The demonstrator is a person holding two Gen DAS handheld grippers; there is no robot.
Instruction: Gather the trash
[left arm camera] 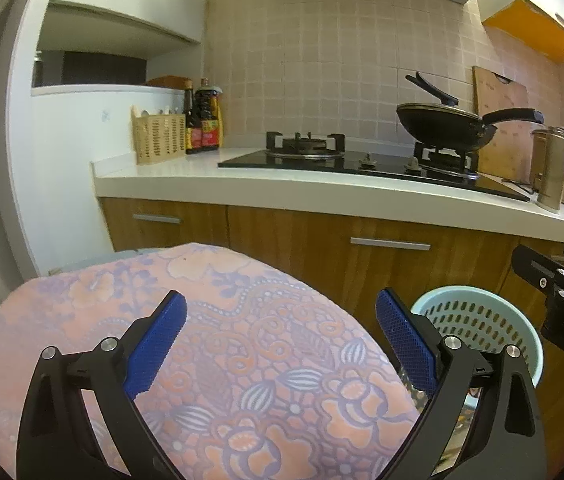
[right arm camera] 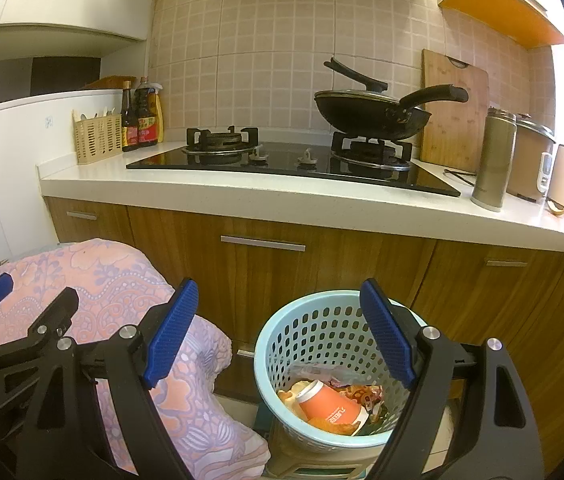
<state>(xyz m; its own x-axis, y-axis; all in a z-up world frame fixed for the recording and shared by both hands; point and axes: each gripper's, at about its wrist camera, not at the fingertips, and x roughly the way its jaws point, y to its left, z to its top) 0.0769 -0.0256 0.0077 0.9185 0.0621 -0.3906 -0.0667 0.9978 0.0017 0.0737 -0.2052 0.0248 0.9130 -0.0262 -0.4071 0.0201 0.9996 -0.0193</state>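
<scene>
Trash sits inside the pale blue perforated plastic basket [right arm camera: 324, 344]: an orange can [right arm camera: 332, 404] lies on its side among crumpled wrappers. Your right tongs [right arm camera: 278, 332] hover above the basket, spread wide and empty. Your left tongs [left arm camera: 280, 336], equally wide and empty, hang beside the basket over the pink floral cloth [left arm camera: 242, 340].

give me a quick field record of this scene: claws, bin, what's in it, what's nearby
left claw: open, holding nothing, over the floral cloth
right claw: open, holding nothing, above the bin
bin: light blue perforated basket, in front of the wooden cabinets
bin contents: orange can lying on its side, snack wrappers
left of bin: surface covered by the floral cloth
counter: gas hob, black wok with lid on the right burner
</scene>
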